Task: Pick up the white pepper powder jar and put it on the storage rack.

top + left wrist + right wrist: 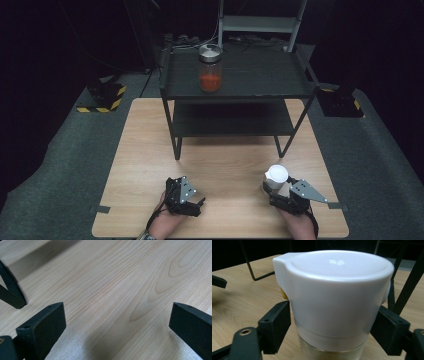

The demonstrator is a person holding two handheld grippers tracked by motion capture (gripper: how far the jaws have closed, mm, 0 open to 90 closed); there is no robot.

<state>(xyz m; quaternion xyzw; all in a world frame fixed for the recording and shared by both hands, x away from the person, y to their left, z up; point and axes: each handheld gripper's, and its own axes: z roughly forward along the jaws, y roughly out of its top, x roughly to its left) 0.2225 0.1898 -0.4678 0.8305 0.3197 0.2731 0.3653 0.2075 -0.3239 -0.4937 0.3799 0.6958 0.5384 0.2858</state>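
A jar with a white cap (276,176) stands near the front right of the wooden table (150,150). My right gripper (274,189) is shut on it from the near side. In the right gripper view the white cap (337,290) looms large over a clear glass body, and both black jaws press just below the cap, around my right gripper (332,322). My left gripper (192,200) rests near the front left and stands open. Nothing lies between its jaws in the left gripper view, only bare wood under my left gripper (117,320).
A black two-level shelf (235,90) stands at the back of the table. A glass jar with red contents and a silver lid (210,70) sits on its top level. One shelf leg (10,292) is close to my left gripper's left jaw. Grey floor surrounds the table.
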